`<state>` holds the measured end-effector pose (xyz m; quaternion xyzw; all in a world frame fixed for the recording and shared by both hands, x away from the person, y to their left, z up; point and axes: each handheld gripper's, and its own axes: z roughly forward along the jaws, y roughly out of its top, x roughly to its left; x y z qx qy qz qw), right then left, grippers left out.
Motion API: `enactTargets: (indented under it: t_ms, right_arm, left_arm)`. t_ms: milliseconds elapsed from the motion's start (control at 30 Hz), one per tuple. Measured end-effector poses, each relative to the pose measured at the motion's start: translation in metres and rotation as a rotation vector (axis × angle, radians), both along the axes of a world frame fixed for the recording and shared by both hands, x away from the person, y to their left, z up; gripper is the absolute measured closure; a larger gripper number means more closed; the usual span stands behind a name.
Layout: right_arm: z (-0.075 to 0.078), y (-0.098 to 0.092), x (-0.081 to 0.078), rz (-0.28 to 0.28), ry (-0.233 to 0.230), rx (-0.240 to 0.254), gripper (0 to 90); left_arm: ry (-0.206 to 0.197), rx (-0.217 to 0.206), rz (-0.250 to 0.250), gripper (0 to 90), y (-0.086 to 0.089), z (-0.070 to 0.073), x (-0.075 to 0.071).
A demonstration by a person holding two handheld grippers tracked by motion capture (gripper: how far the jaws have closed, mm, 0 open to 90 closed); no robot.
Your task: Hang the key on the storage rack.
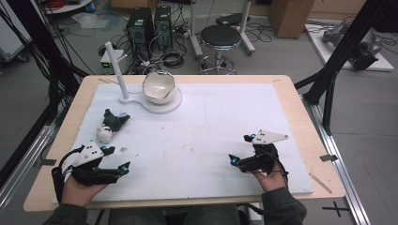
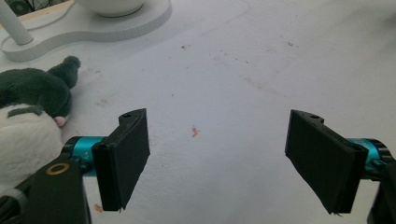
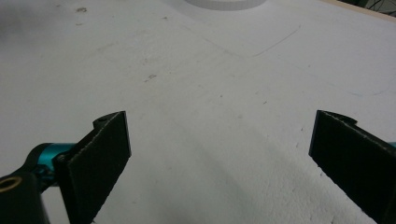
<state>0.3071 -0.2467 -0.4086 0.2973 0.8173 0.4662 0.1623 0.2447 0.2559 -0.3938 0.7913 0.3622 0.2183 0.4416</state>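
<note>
left gripper (image 1: 118,159): held low at the near-left of the white mat (image 1: 202,140), jaws spread wide, nothing between them; bare mat is seen through the gap in the left gripper view (image 2: 217,163).
right gripper (image 1: 240,149): held at the near-right of the mat, jaws spread wide, nothing gripped; bare mat is seen between them in the right gripper view (image 3: 219,163).
plush toy (image 1: 110,125): lies on the mat, dark green upper part and white lower part, just beyond the left gripper and a little to its left, not touched. In the left gripper view it (image 2: 32,107) is seen beside the outer face of the left-hand jaw, outside the gap.
toy vs right gripper: well apart, across the mat.
bowl (image 1: 159,87): white, sits on the round end of a white stand base (image 1: 152,107) at the far-left of the mat; inside looks empty, rim appears chipped or uneven, exact condition cannot be told.
post (image 1: 115,70): white, rises tilted from the other end of the base.
bowl vs toy: near, toy in front of the base, not touching it.
table (image 1: 300,136): wooden edge is visible around the mat.
</note>
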Motion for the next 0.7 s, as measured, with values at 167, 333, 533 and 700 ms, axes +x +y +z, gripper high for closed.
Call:
enactTargets:
  t_ms: [167, 333, 533, 700]
  right_arm:
    - [0.000, 0.000, 0.000, 0.003, -0.005, 0.001, 4.6]
    - [0.001, -0.001, 0.000, 0.005, -0.002, 0.003, 4.5]
    - [0.001, -0.001, 0.001, 0.007, -0.007, 0.006, 4.5]
    - [0.001, -0.001, 0.001, 0.009, -0.006, 0.008, 4.5]
  left_arm:
    - [-0.008, 0.017, -0.021, 24.5, 0.000, 0.005, 0.002]
    - [-0.006, 0.021, -0.022, 24.8, 0.004, 0.010, 0.006]
    - [0.015, 0.029, -0.023, 28.3, 0.008, 0.014, 0.013]
    - [0.031, 0.034, -0.018, 27.7, 0.012, 0.020, 0.021]
